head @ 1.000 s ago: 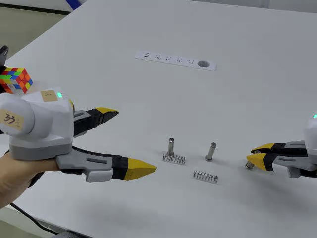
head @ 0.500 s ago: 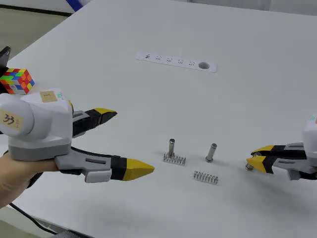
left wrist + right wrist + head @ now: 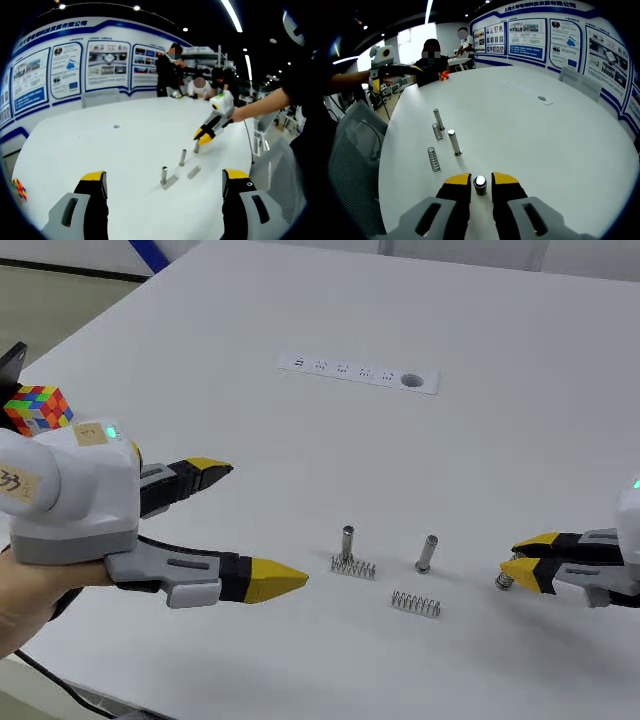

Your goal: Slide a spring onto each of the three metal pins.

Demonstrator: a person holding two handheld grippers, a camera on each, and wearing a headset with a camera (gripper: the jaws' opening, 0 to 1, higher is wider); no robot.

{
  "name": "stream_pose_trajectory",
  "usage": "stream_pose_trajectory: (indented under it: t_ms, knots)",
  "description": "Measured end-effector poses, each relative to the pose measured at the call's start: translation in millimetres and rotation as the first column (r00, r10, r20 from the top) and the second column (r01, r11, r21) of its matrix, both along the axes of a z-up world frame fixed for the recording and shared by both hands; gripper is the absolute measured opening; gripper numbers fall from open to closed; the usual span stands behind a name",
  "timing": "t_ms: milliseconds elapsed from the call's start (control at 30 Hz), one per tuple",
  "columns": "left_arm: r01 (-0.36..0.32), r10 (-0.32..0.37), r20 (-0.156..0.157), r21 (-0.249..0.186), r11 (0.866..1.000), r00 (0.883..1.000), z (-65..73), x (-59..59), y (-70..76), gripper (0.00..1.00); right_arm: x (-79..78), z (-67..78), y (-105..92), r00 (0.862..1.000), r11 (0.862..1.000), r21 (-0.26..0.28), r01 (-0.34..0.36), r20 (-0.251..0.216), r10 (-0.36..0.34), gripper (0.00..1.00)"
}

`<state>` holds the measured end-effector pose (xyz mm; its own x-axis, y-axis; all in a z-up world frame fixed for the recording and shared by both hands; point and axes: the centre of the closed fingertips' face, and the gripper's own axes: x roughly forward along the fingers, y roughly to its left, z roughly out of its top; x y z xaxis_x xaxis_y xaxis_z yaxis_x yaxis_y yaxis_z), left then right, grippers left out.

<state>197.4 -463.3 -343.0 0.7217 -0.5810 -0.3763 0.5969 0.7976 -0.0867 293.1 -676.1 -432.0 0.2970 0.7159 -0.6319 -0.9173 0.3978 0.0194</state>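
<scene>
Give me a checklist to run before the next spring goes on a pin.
1. Yellow-tipped left gripper open and empty: ok.
2. Two bare metal pins standing on the white table: ok.
3. Two loose coil springs lying flat, nothing on top of them: ok.
4. Third metal pin between the jaws of the yellow-tipped right gripper: ok.
5. Spring seated on that third metal pin: cannot tell.
6. Right gripper released from it: cannot tell.
</scene>
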Motion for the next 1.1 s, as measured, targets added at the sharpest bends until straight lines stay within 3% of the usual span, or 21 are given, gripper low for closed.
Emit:
stream_pose_trajectory:
  t_ms: [200,600,900,1100]
  knots:
    - [0.004,-0.004,0.002,0.009,1.0,1.0,0.9,-0.1,0.6,0.97,2.0,14.4,0.5,0.998,1.0,-0.002,-0.011,0.061,0.011,0.18]
    - [-0.004,0.004,0.02,-0.006,1.0,1.0,8.4,0.2,0.8,0.97,-14.5,30.7,16.8,0.996,0.998,0.039,-0.051,0.069,0.048,0.18]
    - [0.008,-0.008,0.01,0.013,1.0,1.0,4.4,-3.2,0.1,0.96,-31.3,27.0,33.5,0.992,0.993,0.042,-0.109,0.065,0.106,0.18]
    - [0.013,-0.013,-0.001,0.013,1.0,1.0,-0.5,-7.0,-0.8,0.96,-41.8,16.1,42.2,0.991,0.99,0.045,-0.131,0.039,0.13,0.18]
